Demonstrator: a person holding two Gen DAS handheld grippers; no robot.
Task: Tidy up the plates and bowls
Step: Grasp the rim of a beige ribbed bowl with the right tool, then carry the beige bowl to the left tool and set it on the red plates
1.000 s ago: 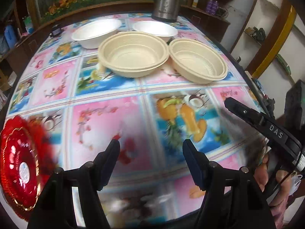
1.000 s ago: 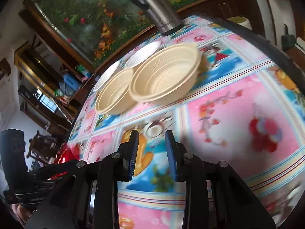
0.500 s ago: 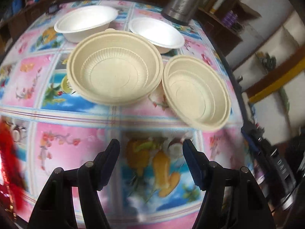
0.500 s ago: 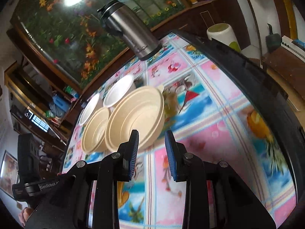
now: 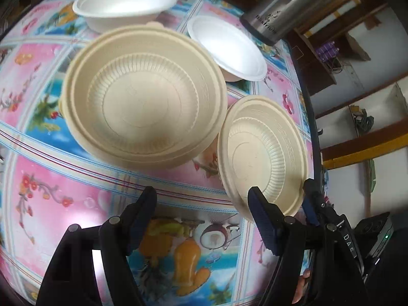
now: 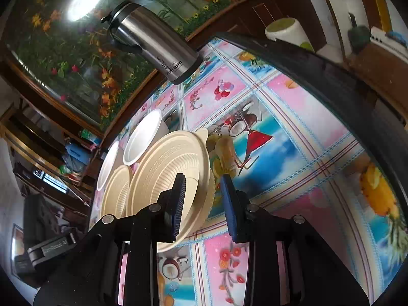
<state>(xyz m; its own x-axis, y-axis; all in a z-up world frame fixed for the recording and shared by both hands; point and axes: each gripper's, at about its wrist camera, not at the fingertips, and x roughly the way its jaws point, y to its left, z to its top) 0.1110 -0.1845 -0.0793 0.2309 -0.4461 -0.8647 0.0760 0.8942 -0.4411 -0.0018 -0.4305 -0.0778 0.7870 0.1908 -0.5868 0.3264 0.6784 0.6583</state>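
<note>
Straddling the rim of the smaller beige bowl (image 6: pixel 165 173), the right gripper (image 6: pixel 201 199) has its jaws open, one inside the bowl and one outside. The left gripper (image 5: pixel 202 209) hovers with jaws spread wide over the floral worktop (image 5: pixel 63 191), nothing between them. The larger beige bowl (image 5: pixel 144 99) sits touching the smaller one near the worktop's right edge. Beyond stand two white bowls (image 5: pixel 125 2) (image 5: pixel 229 48) and a steel flask (image 6: pixel 153 43) with partly legible lettering, toward the far edge. "DAS" marks the right gripper's side.

Two beige bowls (image 5: pixel 144 102), two white bowls (image 5: pixel 125 3), one flask (image 5: pixel 288 12)
</note>
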